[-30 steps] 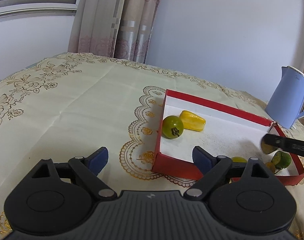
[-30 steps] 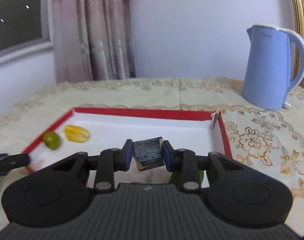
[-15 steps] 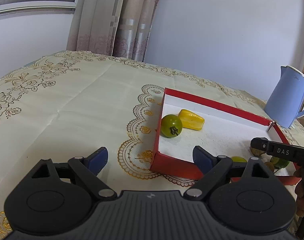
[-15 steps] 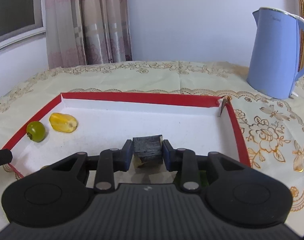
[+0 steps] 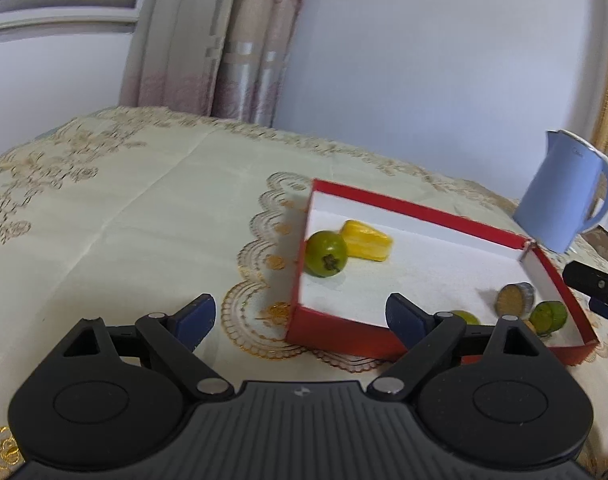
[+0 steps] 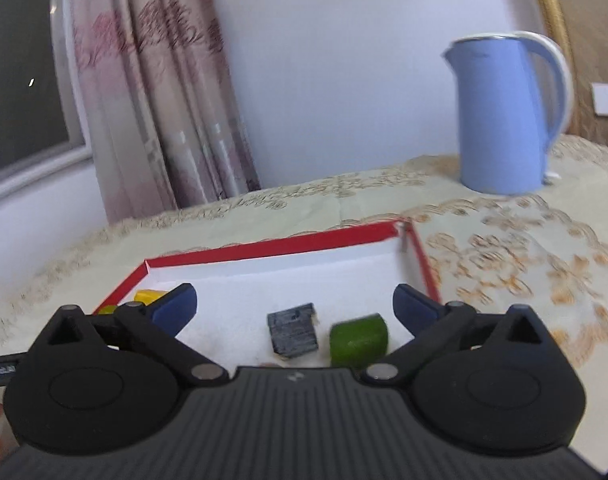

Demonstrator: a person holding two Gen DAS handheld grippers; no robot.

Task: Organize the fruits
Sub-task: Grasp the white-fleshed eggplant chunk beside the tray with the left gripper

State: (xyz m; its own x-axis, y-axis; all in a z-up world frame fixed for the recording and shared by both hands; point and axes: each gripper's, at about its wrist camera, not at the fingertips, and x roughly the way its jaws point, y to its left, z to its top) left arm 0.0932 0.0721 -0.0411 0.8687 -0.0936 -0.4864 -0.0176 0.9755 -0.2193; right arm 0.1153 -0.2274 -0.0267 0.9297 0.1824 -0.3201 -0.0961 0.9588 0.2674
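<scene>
A red tray point(image 5: 420, 210) with a white floor holds a round green fruit point(image 5: 326, 254) and a yellow fruit piece point(image 5: 366, 240) at its left end. At its right end lie a dark cut piece point(image 5: 514, 300) and a green half fruit point(image 5: 548, 316). My left gripper point(image 5: 299, 316) is open and holds nothing, just in front of the tray's near left corner. My right gripper point(image 6: 293, 306) has its jaws opening wide. The dark piece point(image 6: 293, 334) lies free on the tray floor between them, beside the green half point(image 6: 358, 340); neither pad touches it.
A blue kettle point(image 6: 504, 120) stands on the embroidered tablecloth point(image 5: 123, 208) behind the tray's right end. Curtain and wall close off the far side of the table. Part of the right gripper point(image 5: 596, 292) shows at the tray's right corner in the left wrist view.
My right gripper has let go of the dark piece, which now lies in the tray, and has drawn back with a roll. The left gripper has stayed put.
</scene>
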